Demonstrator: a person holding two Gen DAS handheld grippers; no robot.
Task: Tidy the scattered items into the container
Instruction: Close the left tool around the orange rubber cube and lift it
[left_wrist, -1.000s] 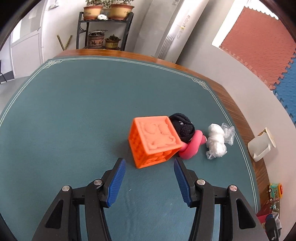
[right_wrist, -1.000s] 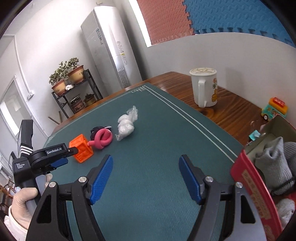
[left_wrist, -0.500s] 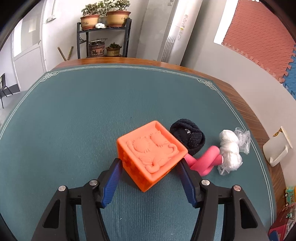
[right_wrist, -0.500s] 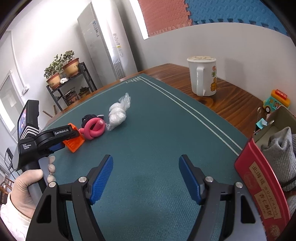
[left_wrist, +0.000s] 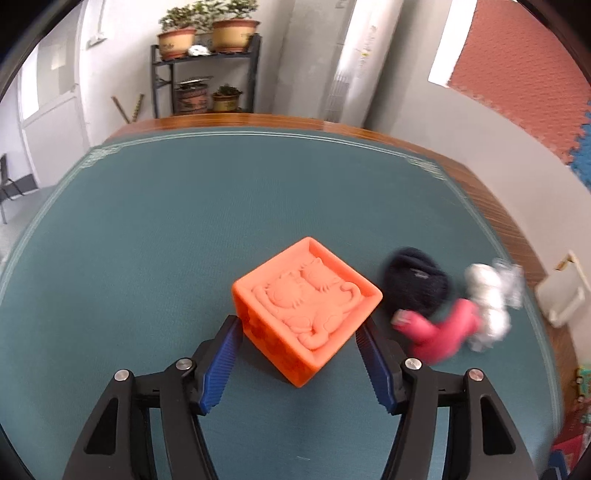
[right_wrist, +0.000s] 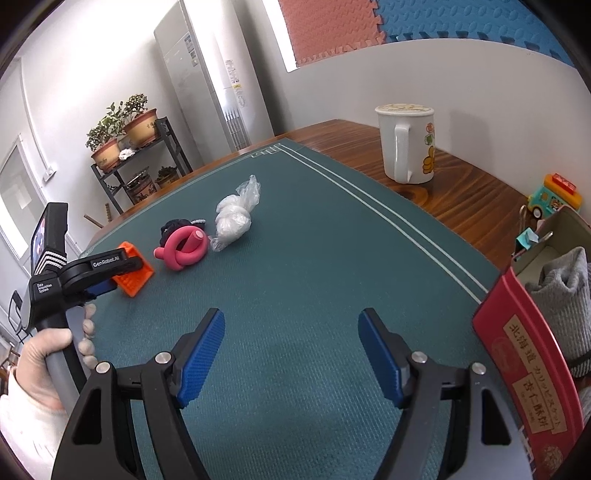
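My left tongs (left_wrist: 299, 363) straddle the orange cube (left_wrist: 306, 308) on the green bench (left_wrist: 147, 229), blue pads at its sides; I cannot tell whether they grip it. My right tongs (right_wrist: 291, 356) hang open above bare mat. The red tin (right_wrist: 524, 365) sits at the right.

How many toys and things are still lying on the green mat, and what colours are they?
Orange: 1, the orange block
Pink: 1, the pink foam twist
Black: 1, the black fuzzy ball
White: 1, the white plastic bag bundle
Total: 4
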